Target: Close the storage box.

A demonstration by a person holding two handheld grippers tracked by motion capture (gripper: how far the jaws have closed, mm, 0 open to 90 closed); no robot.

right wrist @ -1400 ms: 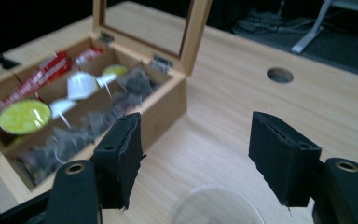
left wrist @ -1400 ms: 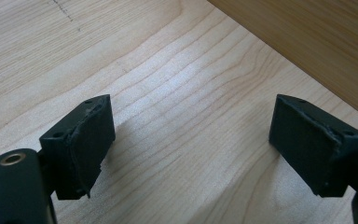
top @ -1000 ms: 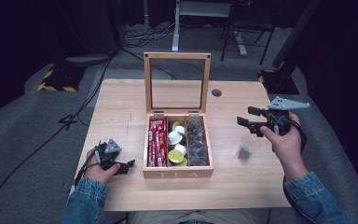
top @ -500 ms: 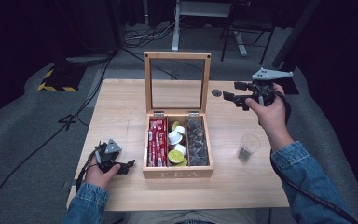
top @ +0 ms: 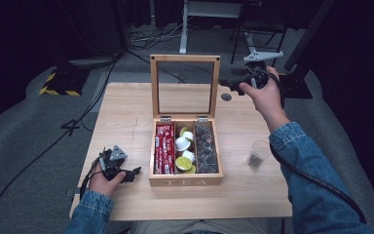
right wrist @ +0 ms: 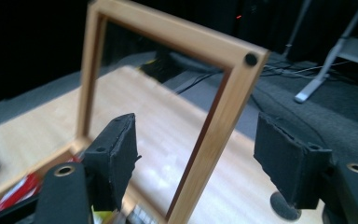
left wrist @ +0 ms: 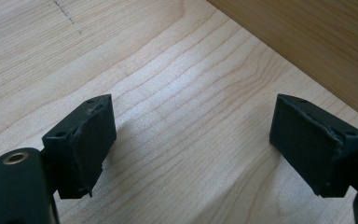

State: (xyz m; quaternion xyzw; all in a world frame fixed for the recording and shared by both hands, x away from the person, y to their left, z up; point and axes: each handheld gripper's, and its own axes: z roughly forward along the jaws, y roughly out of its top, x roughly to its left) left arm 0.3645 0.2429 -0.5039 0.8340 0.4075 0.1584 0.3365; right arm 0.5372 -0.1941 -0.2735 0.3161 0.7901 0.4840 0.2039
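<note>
A wooden tea box point(top: 185, 181) sits mid-table with its glass-paned lid point(top: 185, 59) standing upright. Red packets point(top: 163, 148) fill its left compartment, round capsules point(top: 184, 148) the middle, dark packets point(top: 206, 148) the right. My right gripper point(top: 224, 84) is raised at the lid's upper right corner. In the right gripper view it point(right wrist: 196, 154) is open, and the lid's side frame point(right wrist: 223, 116) stands between the jaws, apart from both pads. My left gripper point(top: 132, 171) rests low on the table left of the box. It point(left wrist: 191, 140) is open over bare wood, beside the box wall point(left wrist: 307, 37).
A clear plastic cup point(top: 257, 155) with something dark in it stands right of the box. A round cable hole point(top: 226, 97) lies in the table behind the box, under my right hand. Black cables trail off the table's left and right edges.
My right gripper has travelled from beside the plastic cup up and back to the lid's upper right corner. The left gripper has stayed put.
</note>
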